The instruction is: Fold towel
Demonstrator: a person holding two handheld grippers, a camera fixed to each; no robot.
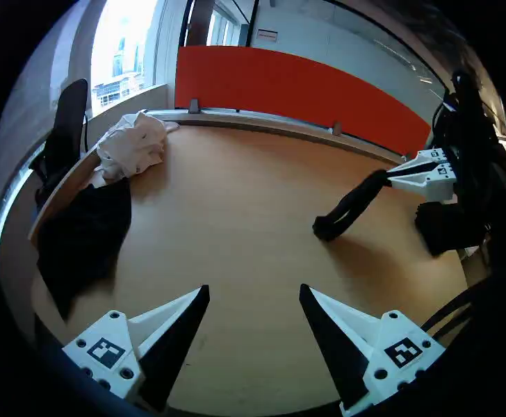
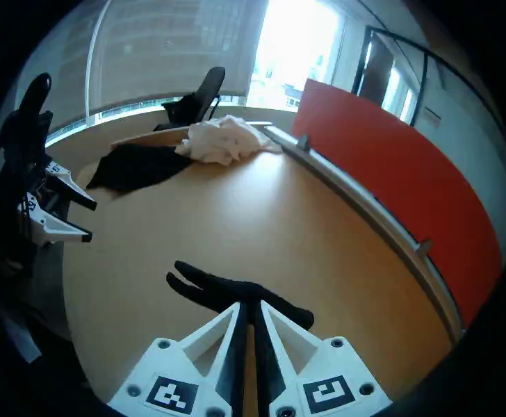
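In the right gripper view the right tool (image 2: 250, 306) sits at the bottom centre, its fingers together and clamped on a dark rolled towel (image 2: 225, 288), which trails up and left from the tips onto the wooden desk (image 2: 267, 208). At the left edge of that view the left tool (image 2: 92, 222) hangs over the desk's near rim with its fingers apart and nothing between them. In the upper left of the frame, at the far end of the desk, a flat black cloth (image 2: 135, 167) lies just beside a crumpled white cloth (image 2: 225, 139). A red partition (image 2: 392, 167) runs along the desk's right edge, and an office chair (image 2: 201, 97) stands behind the cloths by the window
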